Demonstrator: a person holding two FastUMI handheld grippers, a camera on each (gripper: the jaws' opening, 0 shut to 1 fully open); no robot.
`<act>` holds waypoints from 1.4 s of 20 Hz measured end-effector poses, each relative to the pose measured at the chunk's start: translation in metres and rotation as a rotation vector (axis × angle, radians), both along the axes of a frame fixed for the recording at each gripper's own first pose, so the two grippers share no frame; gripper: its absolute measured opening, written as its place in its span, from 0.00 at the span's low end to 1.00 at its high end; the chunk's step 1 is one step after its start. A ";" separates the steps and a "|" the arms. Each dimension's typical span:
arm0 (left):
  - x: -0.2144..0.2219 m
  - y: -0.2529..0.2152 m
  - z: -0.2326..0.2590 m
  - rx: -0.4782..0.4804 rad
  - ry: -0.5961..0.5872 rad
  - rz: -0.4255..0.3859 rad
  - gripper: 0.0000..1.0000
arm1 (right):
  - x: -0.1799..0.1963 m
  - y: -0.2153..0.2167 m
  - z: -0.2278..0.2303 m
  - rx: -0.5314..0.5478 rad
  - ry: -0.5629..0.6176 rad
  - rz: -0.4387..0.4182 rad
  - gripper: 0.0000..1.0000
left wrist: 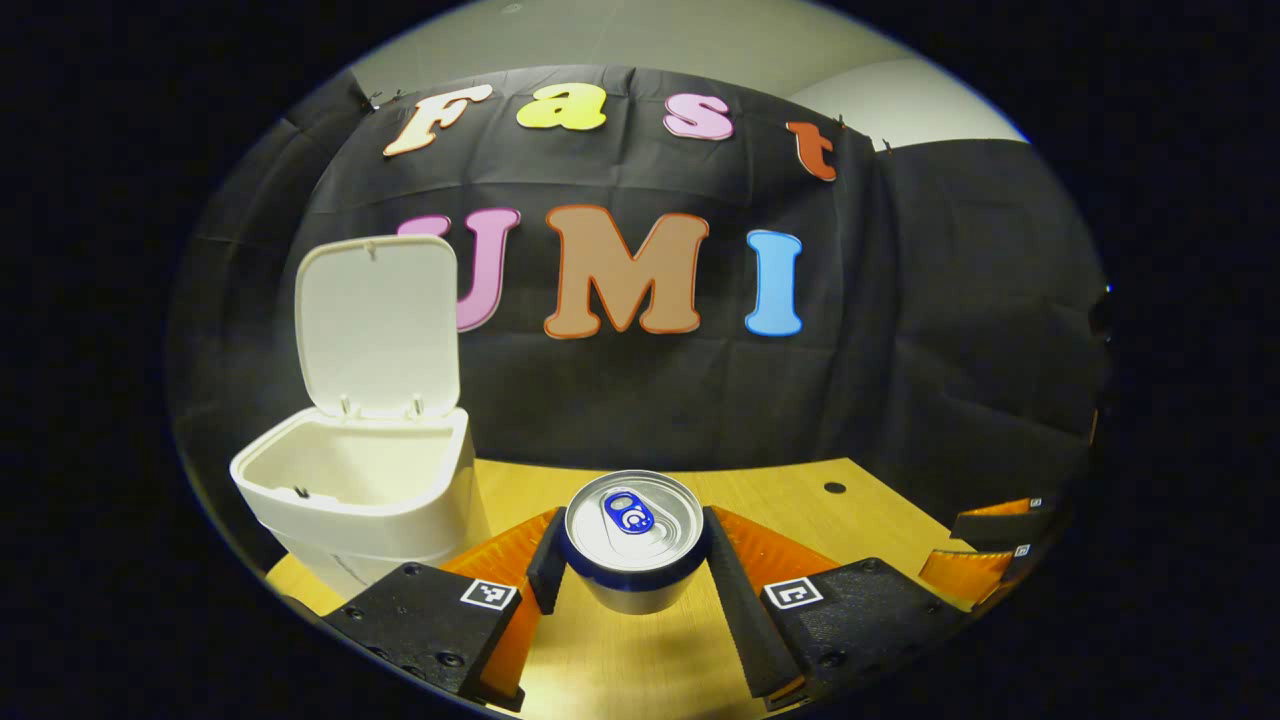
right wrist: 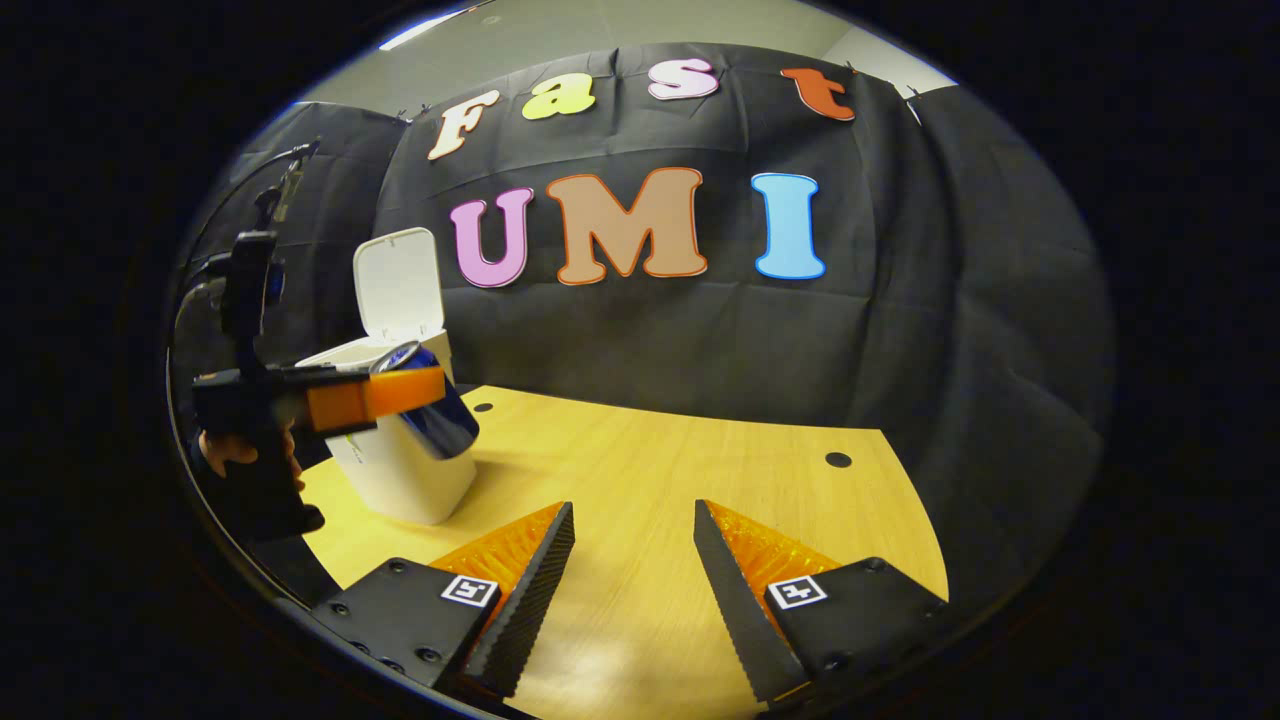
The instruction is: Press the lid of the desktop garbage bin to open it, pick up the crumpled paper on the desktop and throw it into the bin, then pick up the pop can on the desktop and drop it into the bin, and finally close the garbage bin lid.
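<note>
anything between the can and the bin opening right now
Nothing visible. The left gripper holds the can right beside the bin, and the lid stands up at the back, leaving the opening uncovered. The right gripper sits apart over the table.

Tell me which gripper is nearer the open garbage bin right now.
Left. The left gripper, shut on the pop can, is held up beside the garbage bin, whose lid stands open. The right gripper is open over the table, well off to the bin's side.
</note>
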State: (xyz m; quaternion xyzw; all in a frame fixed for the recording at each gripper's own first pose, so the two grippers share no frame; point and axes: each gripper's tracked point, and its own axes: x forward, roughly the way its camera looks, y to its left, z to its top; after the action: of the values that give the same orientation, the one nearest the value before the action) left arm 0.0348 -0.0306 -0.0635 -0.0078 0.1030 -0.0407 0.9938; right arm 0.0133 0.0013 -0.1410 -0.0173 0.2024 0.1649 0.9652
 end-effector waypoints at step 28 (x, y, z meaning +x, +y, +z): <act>0.019 0.186 -0.005 -0.067 0.007 0.349 0.74 | -0.009 0.062 0.002 -0.002 0.020 0.089 0.83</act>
State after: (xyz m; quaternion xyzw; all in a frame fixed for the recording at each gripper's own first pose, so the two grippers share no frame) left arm 0.0537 0.1559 -0.0685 -0.0587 0.1022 0.1291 0.9846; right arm 0.0042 0.0630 -0.1392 -0.0258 0.2113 0.2077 0.9548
